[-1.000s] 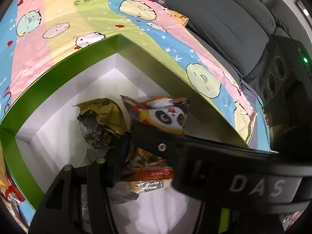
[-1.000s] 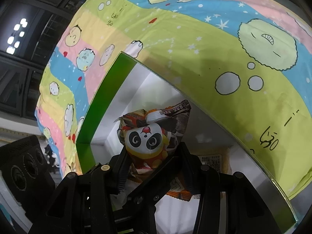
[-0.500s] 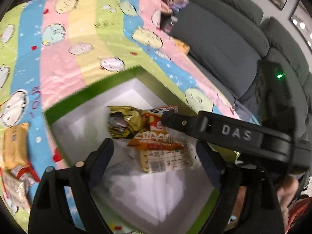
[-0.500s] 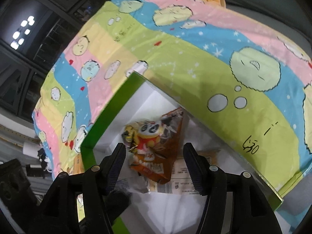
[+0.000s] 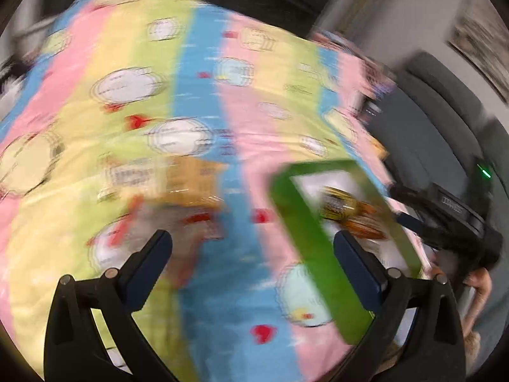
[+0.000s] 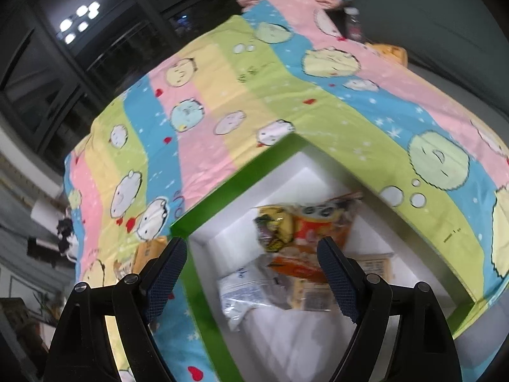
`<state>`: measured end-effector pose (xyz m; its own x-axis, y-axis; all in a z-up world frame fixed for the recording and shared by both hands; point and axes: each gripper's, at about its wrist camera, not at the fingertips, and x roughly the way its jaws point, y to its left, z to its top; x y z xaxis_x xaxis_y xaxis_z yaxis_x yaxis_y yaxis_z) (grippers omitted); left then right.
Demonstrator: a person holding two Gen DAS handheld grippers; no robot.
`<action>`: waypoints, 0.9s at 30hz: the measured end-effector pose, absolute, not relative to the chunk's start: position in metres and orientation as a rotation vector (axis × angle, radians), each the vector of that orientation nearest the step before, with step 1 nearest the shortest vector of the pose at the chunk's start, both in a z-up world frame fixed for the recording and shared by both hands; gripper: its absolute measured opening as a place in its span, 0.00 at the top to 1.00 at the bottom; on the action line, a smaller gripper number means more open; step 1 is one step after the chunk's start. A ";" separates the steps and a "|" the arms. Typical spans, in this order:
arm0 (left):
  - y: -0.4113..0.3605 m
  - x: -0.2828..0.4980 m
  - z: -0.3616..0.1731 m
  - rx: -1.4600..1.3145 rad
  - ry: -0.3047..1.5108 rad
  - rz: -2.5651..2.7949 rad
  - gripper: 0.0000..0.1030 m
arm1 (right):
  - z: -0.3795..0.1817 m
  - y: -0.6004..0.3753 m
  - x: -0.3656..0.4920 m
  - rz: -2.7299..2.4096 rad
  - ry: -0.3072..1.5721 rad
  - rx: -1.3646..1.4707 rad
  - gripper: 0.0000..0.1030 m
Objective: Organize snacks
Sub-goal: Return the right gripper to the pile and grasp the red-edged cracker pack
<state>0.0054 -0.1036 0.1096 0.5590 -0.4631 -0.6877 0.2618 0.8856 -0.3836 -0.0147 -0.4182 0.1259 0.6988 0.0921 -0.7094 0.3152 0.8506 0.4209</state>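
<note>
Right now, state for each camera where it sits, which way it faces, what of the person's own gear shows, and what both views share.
Left wrist: rides the left tongs, angled down at the blurred striped cloth; open jaws, the right tongs at right.
Right wrist: rides the right tongs, angled down into the green box of snack packets; open jaws.
Shared: cloth, box, packets.

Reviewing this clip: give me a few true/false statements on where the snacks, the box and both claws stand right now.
1. The panda snack bag lies inside the green box. True.
2. The right claw grips the panda bag. False: its jaws have just been opening, nothing between them.
3. The left claw is shut. False: wide open, empty.
4. A white packet lies in the box. True.
5. Every snack is boxed. False: an orange packet lies on the blanket.
</note>
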 end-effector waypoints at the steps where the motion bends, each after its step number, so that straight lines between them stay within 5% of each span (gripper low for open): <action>1: -0.094 0.007 0.106 -0.258 0.889 -0.400 0.01 | 0.128 -0.409 -0.013 -0.123 0.793 0.527 0.18; 10: 0.001 0.008 0.062 -0.357 0.881 -0.237 0.01 | 0.142 -0.329 -0.004 0.020 0.762 0.340 0.17; 21: 0.013 0.015 0.045 -0.400 0.957 -0.230 0.04 | 0.104 -0.206 0.051 0.305 1.018 0.112 0.17; 27: -0.007 0.019 0.037 -0.422 0.984 -0.324 0.29 | 0.080 -0.177 0.085 0.345 1.112 0.032 0.32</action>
<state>0.0187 -0.0069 0.0375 0.5170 -0.4470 -0.7300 0.0736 0.8729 -0.4824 0.0847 -0.1770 0.0797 0.3956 0.2879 -0.8722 -0.2564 0.9465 0.1961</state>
